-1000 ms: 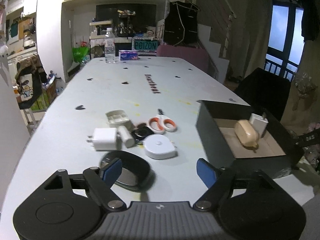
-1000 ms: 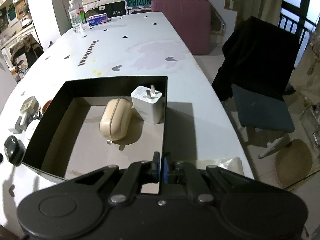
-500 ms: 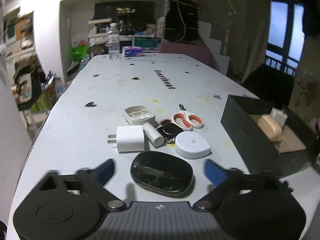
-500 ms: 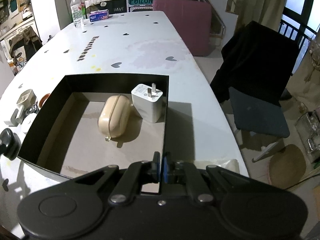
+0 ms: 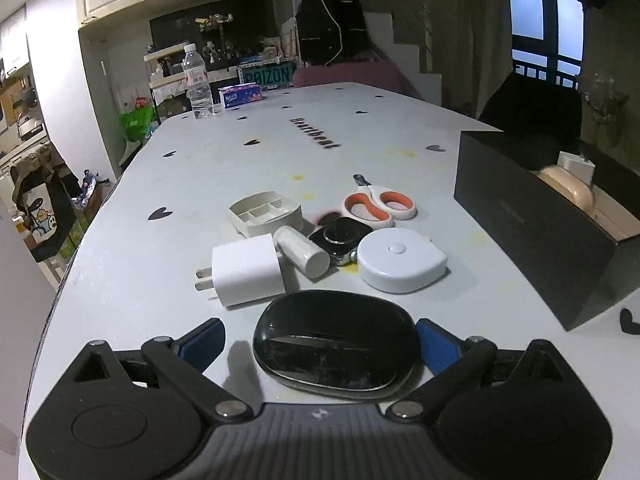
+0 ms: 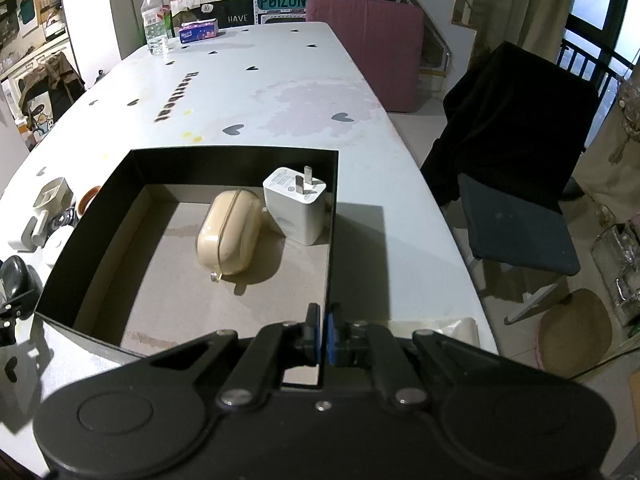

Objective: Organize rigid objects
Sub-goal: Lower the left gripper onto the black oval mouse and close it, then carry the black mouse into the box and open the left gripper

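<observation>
Left gripper (image 5: 320, 340) jaws spread wide at bottom of left wrist view, black oval mouse (image 5: 336, 342) sitting on the table (image 5: 132, 256) between the 2 blue pads; right pad looks right up against the mouse edge, left pad clear of it, no grip; just behind the mouse, centre frame: white plug charger (image 5: 246, 270) lying flat with prongs to the left, white cylinder (image 5: 302, 254) leaning against it, black smartwatch body (image 5: 340, 238), white round tape measure (image 5: 400, 260) to its right; behind those a beige compartment tray (image 5: 266, 212) and orange-handled scissors (image 5: 378, 206); black box (image 5: 532, 220) at right edge of frame; far end, upper left: water bottle (image 5: 197, 80) and a tissue pack (image 5: 241, 95). Right gripper (image 6: 323, 338) at bottom centre of right wrist view, jaws fully closed, pinched on the near right wall of the black box (image 6: 331, 216); inside the box, upper middle of the floor: beige earbud case (image 6: 228, 236) lying flat, white charger (image 6: 296, 204) standing just right of it, prongs up, against the right wall; the 2 look touching or nearly so, can't tell; left edge of frame shows the loose pile outside the box; dark chair (image 6: 516, 184) at right, off the table.
</observation>
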A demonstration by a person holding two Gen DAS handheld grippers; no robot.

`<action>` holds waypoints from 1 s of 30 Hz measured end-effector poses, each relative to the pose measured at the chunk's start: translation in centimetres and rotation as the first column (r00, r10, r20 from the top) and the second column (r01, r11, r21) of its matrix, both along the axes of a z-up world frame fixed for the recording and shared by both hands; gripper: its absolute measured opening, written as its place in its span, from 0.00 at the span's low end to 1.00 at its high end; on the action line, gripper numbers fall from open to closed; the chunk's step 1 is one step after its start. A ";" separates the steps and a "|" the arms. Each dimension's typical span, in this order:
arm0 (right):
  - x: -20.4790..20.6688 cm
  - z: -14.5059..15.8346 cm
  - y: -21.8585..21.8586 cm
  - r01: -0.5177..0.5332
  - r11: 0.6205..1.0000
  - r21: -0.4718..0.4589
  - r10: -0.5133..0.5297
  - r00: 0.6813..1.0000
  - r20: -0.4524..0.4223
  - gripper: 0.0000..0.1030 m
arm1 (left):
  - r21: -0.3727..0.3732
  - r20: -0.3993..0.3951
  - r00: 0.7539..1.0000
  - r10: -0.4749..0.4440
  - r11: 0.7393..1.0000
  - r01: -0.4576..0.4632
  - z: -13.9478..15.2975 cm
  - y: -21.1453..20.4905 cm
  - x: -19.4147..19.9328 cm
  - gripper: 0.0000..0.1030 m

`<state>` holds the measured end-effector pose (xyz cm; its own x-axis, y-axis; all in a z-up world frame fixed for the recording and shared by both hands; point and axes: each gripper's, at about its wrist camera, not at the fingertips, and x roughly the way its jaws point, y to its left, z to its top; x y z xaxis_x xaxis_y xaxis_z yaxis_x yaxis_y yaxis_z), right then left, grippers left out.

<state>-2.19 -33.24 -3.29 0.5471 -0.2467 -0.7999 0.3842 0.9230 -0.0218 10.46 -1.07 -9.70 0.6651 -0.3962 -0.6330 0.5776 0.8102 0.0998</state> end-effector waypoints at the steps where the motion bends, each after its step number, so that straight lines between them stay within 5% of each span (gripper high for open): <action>1: 0.0 0.0 -0.1 0.000 1.000 0.000 0.000 1.000 0.000 0.04 | -0.006 -0.007 1.000 -0.003 1.000 0.003 0.0 0.0 0.0 0.95; 4: 0.0 0.0 -0.1 -0.001 1.000 -0.003 0.001 1.000 -0.001 0.04 | -0.039 -0.037 0.999 -0.017 0.999 0.016 0.3 0.3 0.1 0.79; 11: -0.1 0.0 -0.1 0.001 1.000 0.000 -0.001 1.000 0.000 0.04 | -0.059 -0.066 0.996 0.059 0.996 -0.063 0.6 0.5 -0.2 0.79; 20: -0.2 0.0 -0.4 0.005 1.000 0.017 -0.005 1.000 0.008 0.04 | -0.207 -0.064 0.993 0.101 0.972 -0.112 5.3 -0.4 -3.3 0.79; 30: -0.5 0.0 -0.9 0.007 0.999 0.051 -0.009 1.000 0.027 0.04 | -0.256 -0.173 0.982 -0.072 0.966 0.026 9.8 -10.4 -5.4 0.79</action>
<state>-2.70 -34.12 -3.30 0.5672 -0.2106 -0.7962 0.3914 0.9195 0.0356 5.10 -11.50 0.07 0.5254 -0.5872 -0.6158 0.6072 0.7657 -0.2120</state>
